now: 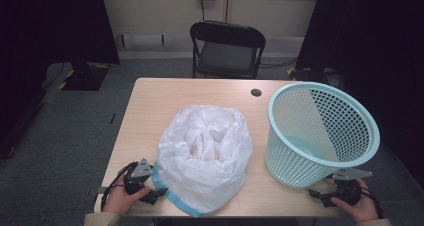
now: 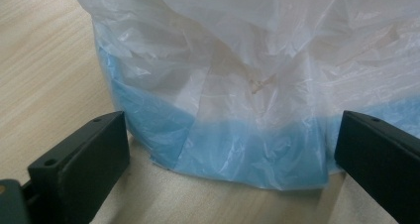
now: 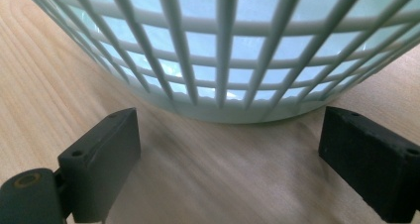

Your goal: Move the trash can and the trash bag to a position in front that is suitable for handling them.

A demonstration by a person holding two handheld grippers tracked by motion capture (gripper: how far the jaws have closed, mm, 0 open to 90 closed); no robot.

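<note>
Chair (image 1: 227, 48) beyond bag (image 1: 205, 156), basket (image 1: 320, 133)

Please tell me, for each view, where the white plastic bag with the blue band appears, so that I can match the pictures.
High view: the plastic bag sits at the table's middle, left of the basket.
Left gripper view: it takes up the upper and middle picture, its blue band between the open tongs.
Right gripper view: not in it.
Shared landmark: the light wooden table.

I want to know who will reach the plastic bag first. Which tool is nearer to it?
The left tool. It sits at the blue lower edge of the plastic bag, open. The right tool is open beside the basket, farther from the bag.
</note>
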